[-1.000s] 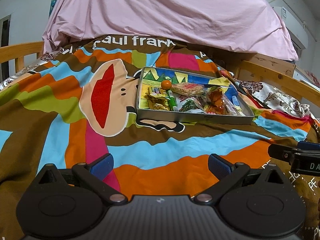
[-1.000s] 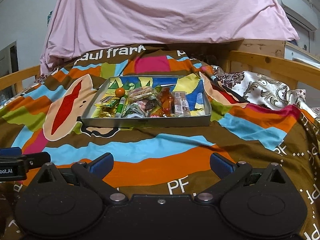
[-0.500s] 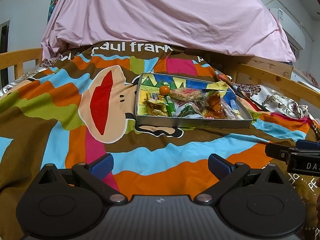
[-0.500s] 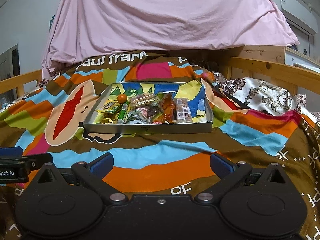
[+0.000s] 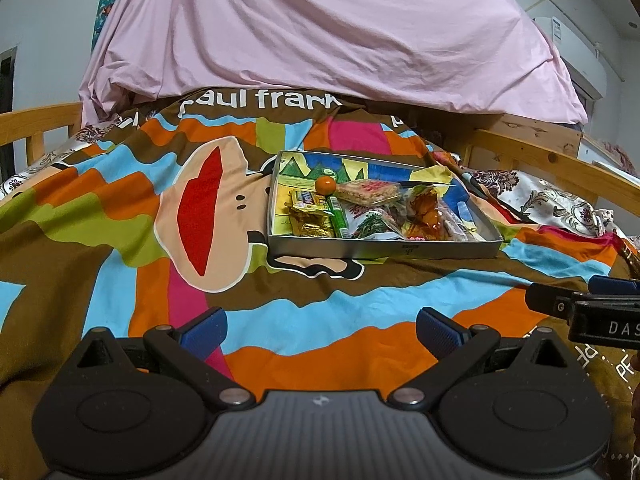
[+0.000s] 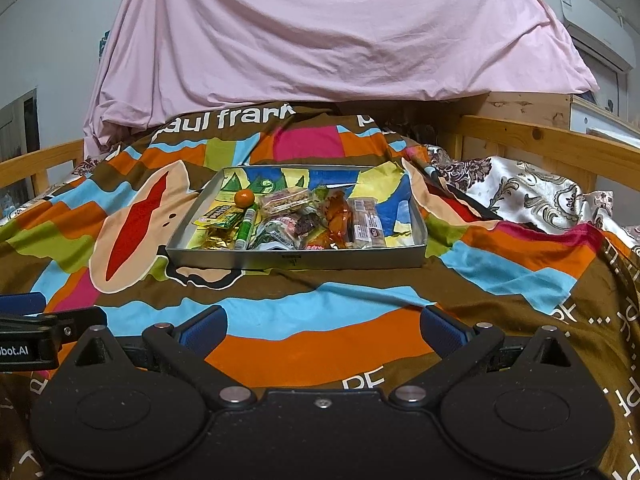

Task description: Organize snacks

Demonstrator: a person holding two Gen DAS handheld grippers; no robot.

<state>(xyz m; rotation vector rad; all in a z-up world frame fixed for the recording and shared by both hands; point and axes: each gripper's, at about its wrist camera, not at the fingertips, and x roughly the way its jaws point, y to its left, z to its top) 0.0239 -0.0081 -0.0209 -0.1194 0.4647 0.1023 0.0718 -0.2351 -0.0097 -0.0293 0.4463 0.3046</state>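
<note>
A shallow metal tray (image 5: 384, 249) (image 6: 296, 259) sits on a colourful bedspread, holding several wrapped snacks. Among them are a small orange ball (image 5: 325, 185) (image 6: 244, 198), a green tube (image 5: 338, 218) (image 6: 245, 228), gold wrappers (image 5: 310, 220) and an orange packet (image 5: 425, 210) (image 6: 337, 213). My left gripper (image 5: 322, 334) is open and empty, well short of the tray. My right gripper (image 6: 322, 330) is open and empty too, near the tray's front. Each gripper shows at the edge of the other's view.
The bedspread (image 5: 120, 216) (image 6: 500, 272) covers the bed. A pink sheet (image 5: 320, 32) (image 6: 328, 32) hangs behind the tray. Wooden bed rails (image 5: 560, 160) (image 6: 560, 140) run along both sides. A floral cloth (image 6: 532, 196) lies at the right.
Both grippers have drawn back and tilted up a little, so the tray sits slightly higher and farther in both views. The snacks have not moved.
</note>
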